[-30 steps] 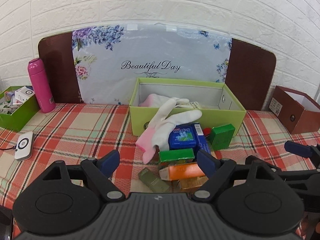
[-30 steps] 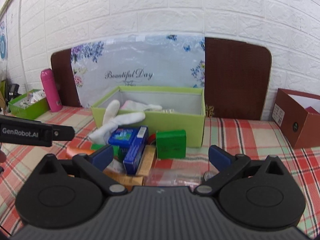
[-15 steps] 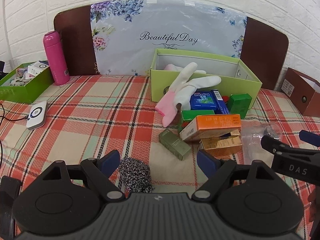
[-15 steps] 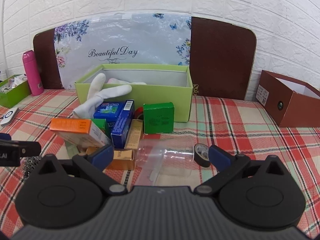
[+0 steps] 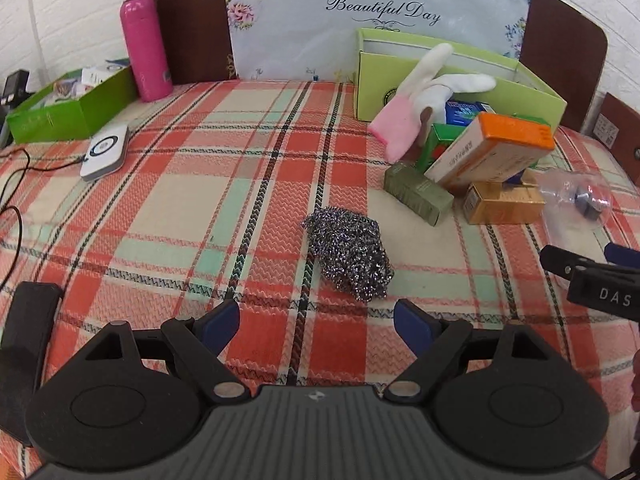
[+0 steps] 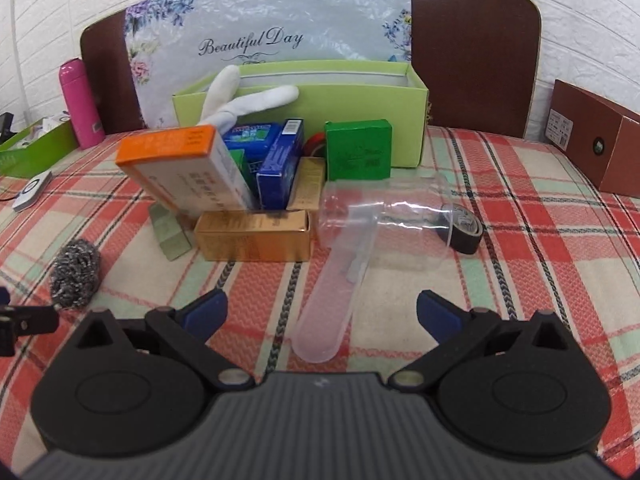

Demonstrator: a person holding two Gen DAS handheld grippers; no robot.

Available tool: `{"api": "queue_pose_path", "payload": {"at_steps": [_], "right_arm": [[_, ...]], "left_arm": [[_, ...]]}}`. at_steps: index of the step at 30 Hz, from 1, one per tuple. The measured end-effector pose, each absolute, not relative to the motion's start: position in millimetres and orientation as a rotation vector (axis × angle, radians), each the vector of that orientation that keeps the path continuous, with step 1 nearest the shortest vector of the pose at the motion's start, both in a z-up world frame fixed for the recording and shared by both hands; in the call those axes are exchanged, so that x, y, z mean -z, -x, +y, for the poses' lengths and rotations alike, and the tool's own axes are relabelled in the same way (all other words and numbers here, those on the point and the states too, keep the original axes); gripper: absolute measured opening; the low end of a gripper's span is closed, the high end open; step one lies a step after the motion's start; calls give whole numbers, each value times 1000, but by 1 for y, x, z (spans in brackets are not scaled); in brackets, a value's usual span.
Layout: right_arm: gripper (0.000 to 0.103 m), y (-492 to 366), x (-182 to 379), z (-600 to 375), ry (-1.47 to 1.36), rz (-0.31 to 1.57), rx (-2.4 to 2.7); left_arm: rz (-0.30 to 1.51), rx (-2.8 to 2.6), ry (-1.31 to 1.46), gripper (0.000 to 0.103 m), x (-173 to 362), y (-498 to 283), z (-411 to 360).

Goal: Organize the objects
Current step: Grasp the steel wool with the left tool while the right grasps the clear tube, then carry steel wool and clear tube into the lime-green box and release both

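Both grippers have dropped toward the table [image 5: 168, 208]; left gripper [image 5: 316, 322] wide apart, empty, steel scourer [image 5: 350, 258] just ahead. Right gripper [image 6: 322, 310] has just narrowed slightly, still released; clear jug [image 6: 384, 224] lies on its side, handle between the jaws, untouched. Pinch scourer mid-body, squarely. Open cloth left of it; box pile [image 6: 224, 184] and green box [image 6: 320, 92] crowd the far edge.
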State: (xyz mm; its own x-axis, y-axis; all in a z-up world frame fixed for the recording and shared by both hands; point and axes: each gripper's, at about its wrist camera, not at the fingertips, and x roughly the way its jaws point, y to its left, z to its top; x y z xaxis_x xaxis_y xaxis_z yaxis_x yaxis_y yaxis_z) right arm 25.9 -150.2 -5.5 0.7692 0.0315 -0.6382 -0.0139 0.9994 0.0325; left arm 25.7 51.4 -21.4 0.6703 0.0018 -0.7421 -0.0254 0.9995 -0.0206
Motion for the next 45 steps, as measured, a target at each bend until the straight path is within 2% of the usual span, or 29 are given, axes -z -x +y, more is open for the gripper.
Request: {"api": "queue_pose_path", "payload": {"at_steps": [4, 5, 6, 7, 8, 9, 11, 12, 13, 18, 21, 22, 23, 29, 32, 39, 41, 42, 43, 44, 45], "right_arm": [[87, -32, 14, -158, -54, 722, -23], [71, -33, 16, -160, -63, 732, -37], [51, -31, 18, -162, -69, 734, -47], [47, -27, 17, -162, -57, 723, -49], [35, -23, 17, -163, -46, 729, -66], [30, -18, 15, -165, -43, 737, -86], [28, -5, 12, -168, -39, 754, -132], [28, 4, 11, -169, -30, 762, -151], [28, 12, 10, -170, -20, 770, -168], [28, 45, 5, -179, -11, 821, -261], [33, 45, 0, -177, 0, 805, -266], [35, 43, 0, -174, 5, 795, -262], [37, 39, 0, -172, 10, 790, -256], [39, 23, 5, -163, 5, 783, -236], [39, 18, 8, -165, -18, 789, -224], [39, 8, 12, -163, -15, 781, -208], [39, 5, 14, -163, -15, 778, -208], [38, 5, 14, -162, -11, 775, -206], [36, 5, 14, -161, 4, 772, -203], [28, 6, 14, -161, 17, 770, -201], [27, 7, 14, -162, 9, 772, -205]], "left_arm": [[802, -7, 57, 87, 19, -40, 53], [800, -12, 58, 87, 19, -46, 51], [801, -11, 60, 87, 20, -51, 51], [802, 3, 66, 87, 21, -56, 50], [804, 21, 74, 87, 23, -60, 50], [808, 39, 81, 86, 24, -64, 50], [818, 65, 91, 72, 27, -70, 49], [830, 81, 99, 53, 29, -73, 49], [849, 101, 109, 42, 32, -75, 49], [858, 268, 26, 41, 28, -56, 29], [861, 342, -52, 48, 25, -37, 12], [849, 322, -75, 55, 24, -34, 9], [837, 304, -87, 58, 22, -32, 7], [846, 277, -17, 59, 19, -40, 18], [854, 314, -13, 51, 21, -41, 15], [877, 302, -9, 52, 29, -46, 8], [889, 308, -11, 49, 31, -48, 9], [890, 307, -18, 43, 32, -48, 9], [887, 311, -28, 41, 32, -48, 9], [886, 316, -29, 40, 31, -48, 10], [887, 319, -22, 38, 30, -47, 11]]}}
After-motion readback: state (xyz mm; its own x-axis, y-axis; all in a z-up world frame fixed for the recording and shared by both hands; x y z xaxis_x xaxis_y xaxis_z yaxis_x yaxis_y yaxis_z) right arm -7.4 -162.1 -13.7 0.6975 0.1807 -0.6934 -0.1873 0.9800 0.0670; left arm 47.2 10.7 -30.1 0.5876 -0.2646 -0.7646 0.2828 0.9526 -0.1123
